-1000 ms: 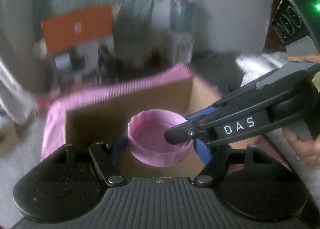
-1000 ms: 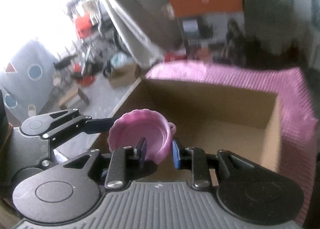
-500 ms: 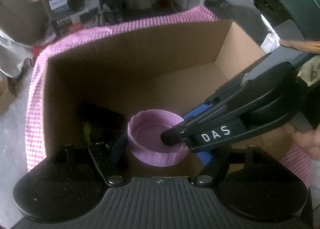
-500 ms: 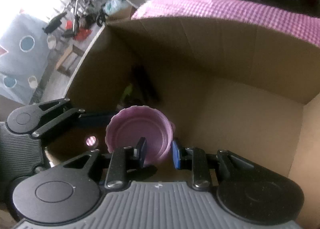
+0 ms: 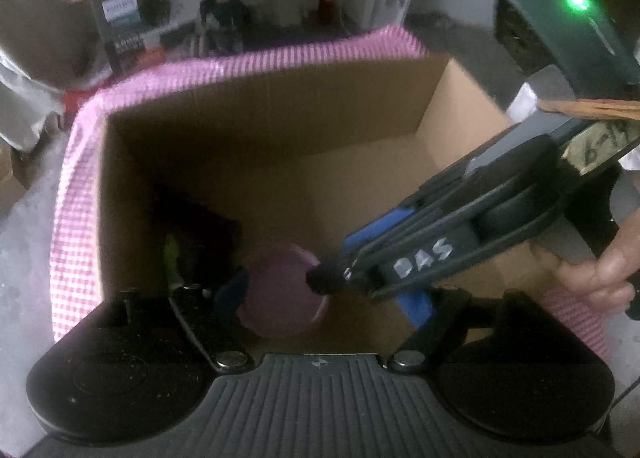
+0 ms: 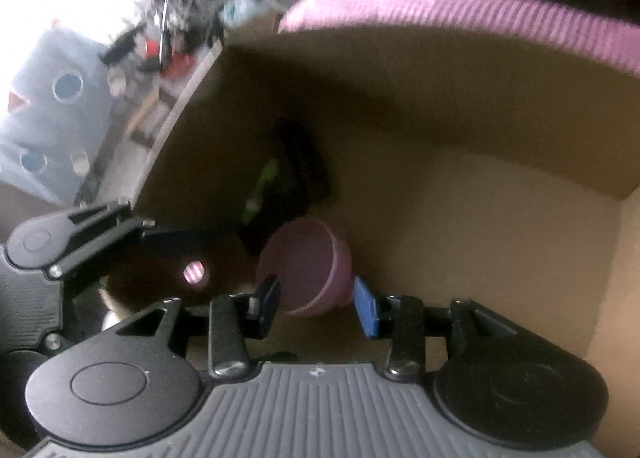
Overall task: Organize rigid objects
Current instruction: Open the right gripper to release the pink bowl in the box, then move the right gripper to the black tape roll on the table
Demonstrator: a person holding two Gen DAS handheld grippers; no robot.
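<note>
- The right gripper (image 6: 316, 304) has its jaws spread apart; the pink lid (image 6: 306, 270) sits in the gap just ahead of them, neither blue pad clearly touching it.
- That lid is a round, shallow plastic cap, dull pink-purple in the shade, tipped so its hollow side faces toward the left finger; a small tab sticks out of its rim, though blur hides the detail.
- The left gripper (image 5: 324, 294) is also spread wide, with the lid (image 5: 280, 294) lying between its fingers, nearer the left one and low in the box.
- The right gripper's tip (image 5: 328, 278) crosses in front of the left gripper's right finger and reaches the lid's rim.
- Beyond the left fingers, deeper in the corner, lies a dark object with a lime-green strip (image 6: 288, 173), just behind the lid.
- Around everything stands the cardboard box (image 5: 360, 177), brown inside, its outer rim wrapped in pink checked covering (image 5: 256, 61).
- A hand (image 5: 600, 270) holds the right gripper's handle at the box's near right edge.
</note>
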